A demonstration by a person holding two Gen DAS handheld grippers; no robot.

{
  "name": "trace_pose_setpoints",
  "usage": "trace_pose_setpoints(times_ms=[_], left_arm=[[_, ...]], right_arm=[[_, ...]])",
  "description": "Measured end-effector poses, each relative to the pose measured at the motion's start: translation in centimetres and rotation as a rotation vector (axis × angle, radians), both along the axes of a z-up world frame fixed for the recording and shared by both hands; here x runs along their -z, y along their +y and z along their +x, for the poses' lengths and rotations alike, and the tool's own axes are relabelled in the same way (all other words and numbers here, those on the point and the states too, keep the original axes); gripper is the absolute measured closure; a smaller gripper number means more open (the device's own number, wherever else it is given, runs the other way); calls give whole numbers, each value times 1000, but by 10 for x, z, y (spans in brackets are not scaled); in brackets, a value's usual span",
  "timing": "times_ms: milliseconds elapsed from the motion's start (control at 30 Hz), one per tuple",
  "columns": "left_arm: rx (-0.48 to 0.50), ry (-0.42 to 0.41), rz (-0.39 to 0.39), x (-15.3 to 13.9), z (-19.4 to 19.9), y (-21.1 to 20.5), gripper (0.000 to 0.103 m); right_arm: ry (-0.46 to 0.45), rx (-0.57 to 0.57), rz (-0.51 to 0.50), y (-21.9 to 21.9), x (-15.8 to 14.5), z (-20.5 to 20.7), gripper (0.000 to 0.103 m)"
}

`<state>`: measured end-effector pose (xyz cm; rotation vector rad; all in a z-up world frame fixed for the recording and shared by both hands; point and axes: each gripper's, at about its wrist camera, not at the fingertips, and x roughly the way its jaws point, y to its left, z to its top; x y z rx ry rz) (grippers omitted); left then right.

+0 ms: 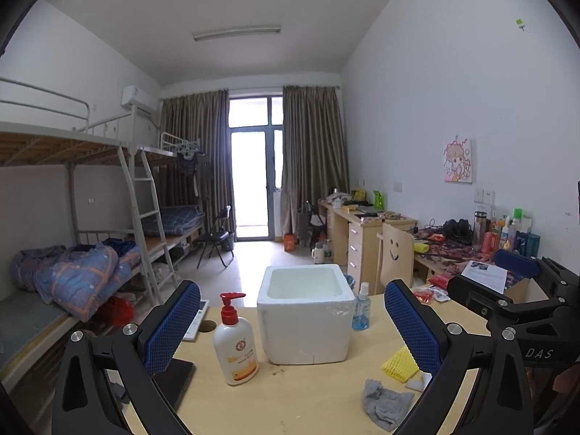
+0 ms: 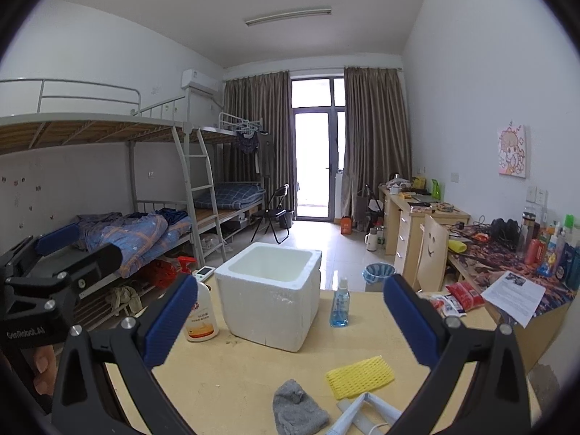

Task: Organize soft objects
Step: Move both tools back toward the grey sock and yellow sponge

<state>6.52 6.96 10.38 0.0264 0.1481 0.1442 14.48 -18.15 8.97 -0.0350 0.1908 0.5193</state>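
A white foam box (image 1: 306,313) stands open and empty on the wooden table (image 1: 290,391); it also shows in the right wrist view (image 2: 270,291). A grey cloth (image 1: 386,404) (image 2: 297,411) and a yellow foam net sleeve (image 1: 398,364) (image 2: 359,377) lie at the near right. A white folded piece (image 2: 366,415) lies beside them. My left gripper (image 1: 291,322) is open and empty above the table. My right gripper (image 2: 290,319) is open and empty, also seen in the left wrist view (image 1: 507,282).
A lotion pump bottle (image 1: 233,344) (image 2: 201,313) stands left of the box. A blue spray bottle (image 1: 361,308) (image 2: 339,304) stands to its right. A dark tablet (image 1: 179,380) lies at the left edge. Bunk beds stand left, cluttered desks (image 2: 507,253) right.
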Motion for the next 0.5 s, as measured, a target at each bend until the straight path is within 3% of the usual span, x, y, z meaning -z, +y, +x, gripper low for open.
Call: trace_pose_setpoints(times_ms=[500], left_arm=[[17, -70, 0, 29, -28, -8, 1]], right_arm=[[-32, 58, 35, -29, 34, -33, 0]])
